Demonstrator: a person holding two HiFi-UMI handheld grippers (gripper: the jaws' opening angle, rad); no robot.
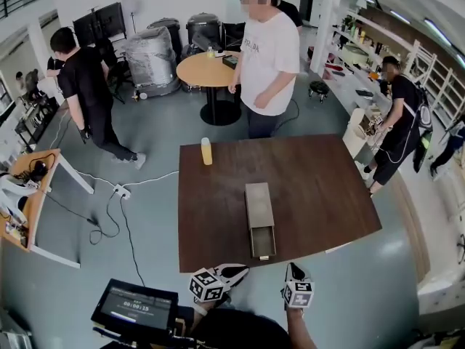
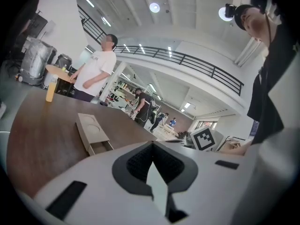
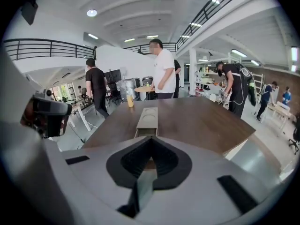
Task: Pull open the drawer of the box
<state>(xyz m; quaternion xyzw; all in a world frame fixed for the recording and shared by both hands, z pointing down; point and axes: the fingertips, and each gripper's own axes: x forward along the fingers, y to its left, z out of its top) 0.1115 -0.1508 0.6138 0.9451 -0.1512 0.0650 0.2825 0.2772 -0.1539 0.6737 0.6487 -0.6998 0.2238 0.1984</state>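
drawer (image 1: 262, 243) inside: too small to tell | desk (image 1: 22, 195): cut by left edge

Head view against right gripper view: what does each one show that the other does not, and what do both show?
Only the head view: a screen at the bottom edge and a power strip on the floor.
Only the right gripper view: how the jaws of the right hand-held gripper stand, shut with nothing between them.
Both: the box with its drawer pulled out, on the brown table, a yellow bottle, and a person in a white shirt.
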